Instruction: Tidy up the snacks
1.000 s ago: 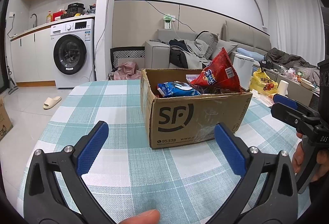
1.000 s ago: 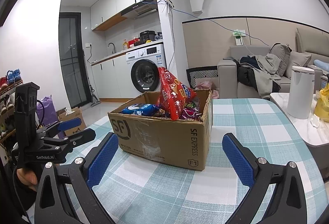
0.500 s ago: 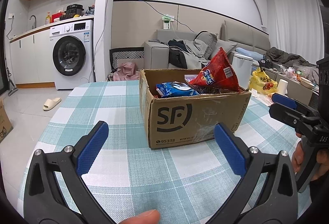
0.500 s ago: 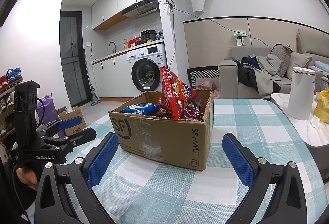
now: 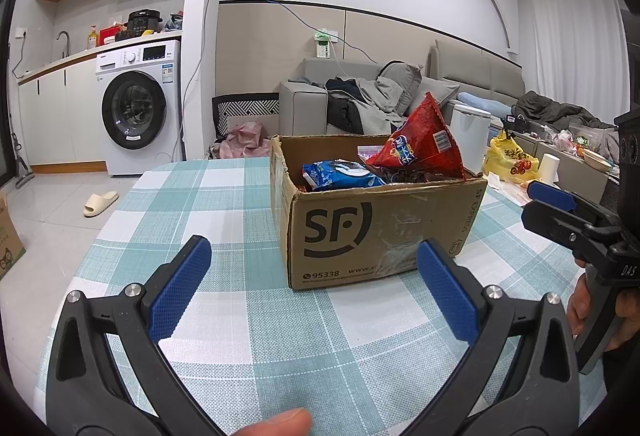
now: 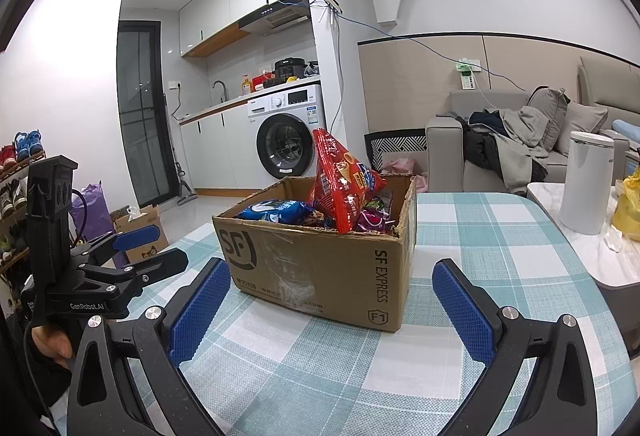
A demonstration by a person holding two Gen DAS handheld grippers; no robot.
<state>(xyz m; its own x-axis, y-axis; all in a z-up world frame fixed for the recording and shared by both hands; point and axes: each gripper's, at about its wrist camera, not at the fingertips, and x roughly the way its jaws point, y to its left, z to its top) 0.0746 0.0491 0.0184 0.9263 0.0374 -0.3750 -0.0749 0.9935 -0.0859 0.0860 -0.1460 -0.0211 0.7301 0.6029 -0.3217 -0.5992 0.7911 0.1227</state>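
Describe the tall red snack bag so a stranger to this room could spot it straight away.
Start at the checked teal-and-white table and find the open cardboard box printed SF. Among the snacks in it, the red bag stands upright and pokes well above the rim. The blue packet beside it lies low and flat, so the red one is the only tall pointed shape.
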